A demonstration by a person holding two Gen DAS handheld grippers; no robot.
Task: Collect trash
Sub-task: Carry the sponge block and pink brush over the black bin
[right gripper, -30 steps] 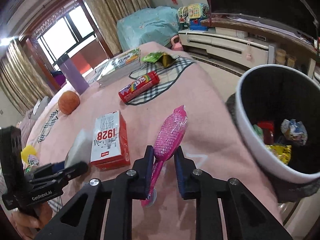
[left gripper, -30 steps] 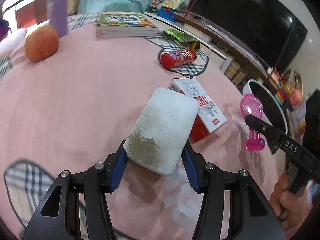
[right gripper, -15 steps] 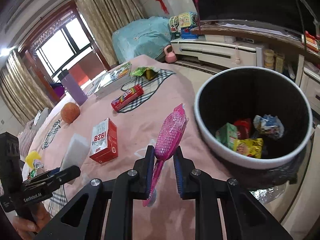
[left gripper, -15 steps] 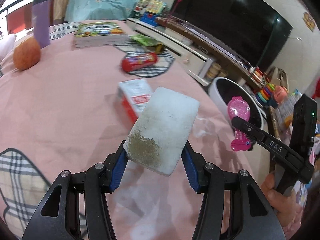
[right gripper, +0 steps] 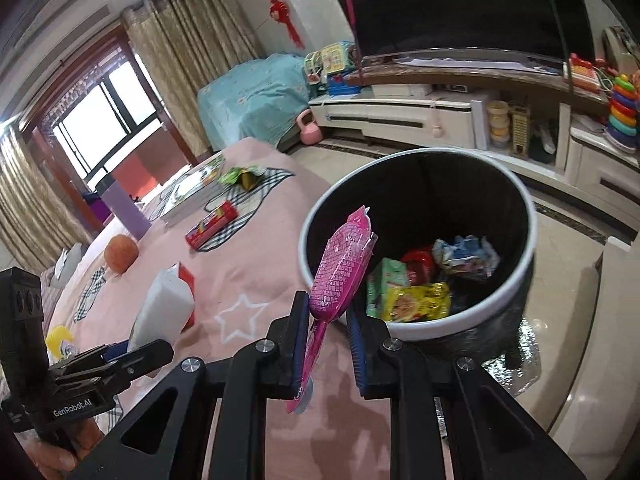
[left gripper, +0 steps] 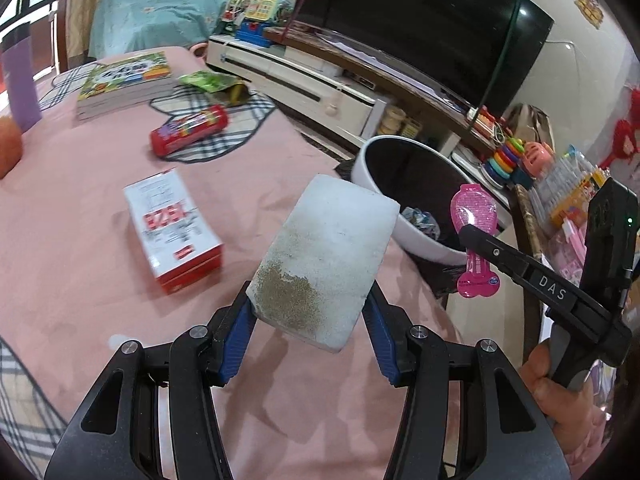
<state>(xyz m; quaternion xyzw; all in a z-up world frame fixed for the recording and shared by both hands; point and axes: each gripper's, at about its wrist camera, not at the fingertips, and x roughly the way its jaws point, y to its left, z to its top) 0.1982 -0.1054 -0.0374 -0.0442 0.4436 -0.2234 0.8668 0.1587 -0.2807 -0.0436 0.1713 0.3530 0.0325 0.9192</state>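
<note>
My left gripper [left gripper: 310, 320] is shut on a white block with a dirty brown patch [left gripper: 326, 256], held above the pink tablecloth. Between the jaws of my right gripper [right gripper: 328, 320] sits a pink wrapped brush-shaped package [right gripper: 340, 272], gripped near its neck; it appears again in the left wrist view [left gripper: 474, 220]. Just past the table edge stands the white bin with a black inside [right gripper: 516, 292], holding several wrappers [right gripper: 416, 300]. The pink package's tip hangs over the bin's near rim. From the right wrist view, the white block [right gripper: 164, 308] and left gripper [right gripper: 140, 354] are at the lower left.
On the pink table [left gripper: 80, 208] lie a red and white box [left gripper: 172, 228], a red tube [left gripper: 190, 130], a green wrapper [left gripper: 212, 82], stacked books [left gripper: 124, 84], an orange ball [right gripper: 121, 253] and a purple cup [right gripper: 126, 212]. A TV cabinet [right gripper: 420, 116] stands beyond the bin.
Both grippers have swung with their loads toward the bin, which now fills more of each view. The pink package has gone from over the table to the bin's rim.
</note>
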